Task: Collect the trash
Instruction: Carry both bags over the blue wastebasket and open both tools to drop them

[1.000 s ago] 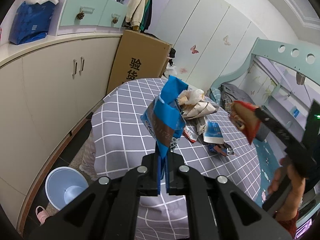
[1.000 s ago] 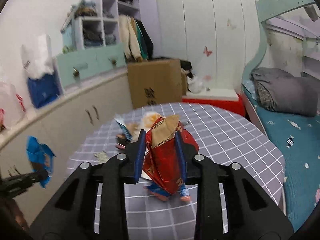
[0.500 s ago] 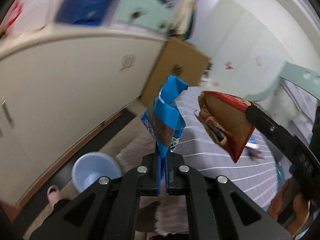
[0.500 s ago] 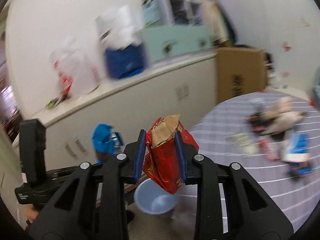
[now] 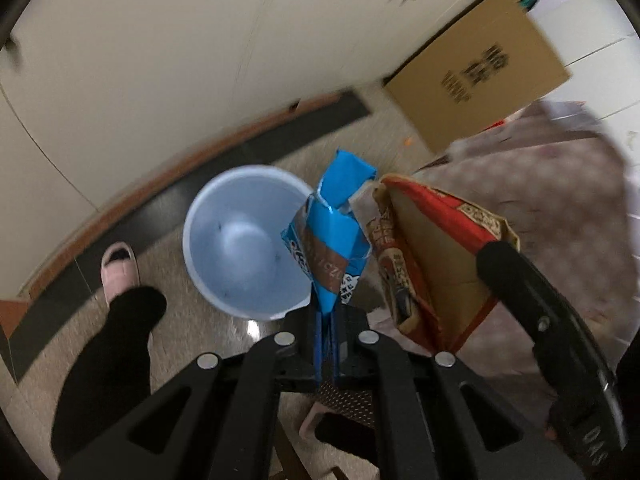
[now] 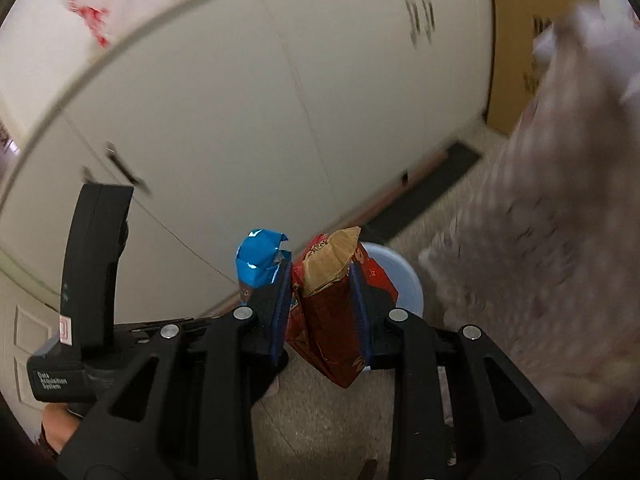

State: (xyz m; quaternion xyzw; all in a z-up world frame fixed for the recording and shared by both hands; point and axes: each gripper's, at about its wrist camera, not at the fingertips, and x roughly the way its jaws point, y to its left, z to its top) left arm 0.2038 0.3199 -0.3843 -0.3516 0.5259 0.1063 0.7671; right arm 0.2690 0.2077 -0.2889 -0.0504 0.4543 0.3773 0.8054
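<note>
In the left wrist view, the left tool (image 5: 326, 320) is pinching the lower end of a blue wrapper (image 5: 326, 236), its fingers pressed together on the thin foil. The wrapper is standing up from the tool and hanging over the right rim of a pale blue bin (image 5: 244, 240), which is sitting on the floor (image 5: 192, 332) below. Just beside the wrapper on the right, a red bag (image 5: 424, 256) is showing its brown inner face, with the dark finger of the right tool (image 5: 480, 280) lying against its far edge. A cardboard box (image 5: 480, 68) is leaning by the cream cabinet (image 5: 180, 60) at the upper right. A blurred checked cloth (image 5: 540, 208) is filling the right side. A leg in black and a pink slipper (image 5: 118, 268) are standing left of the bin.

In the right wrist view, the right tool (image 6: 320, 312) is clamping the red bag (image 6: 336, 320) between its two blue-padded fingers, which are held apart by the crumpled bag. The bag's torn brown top is poking up above the fingertips. The blue wrapper (image 6: 260, 260) is sticking up just left of the bag, touching or nearly touching the left finger. The rim of the bin (image 6: 404, 276) is peeking out behind the bag. The body of the left tool (image 6: 96, 280) is showing at the left; its tips are hidden here. The cabinet (image 6: 280, 100) is filling the background, and the blurred cloth (image 6: 552, 200) is hanging on the right.
</note>
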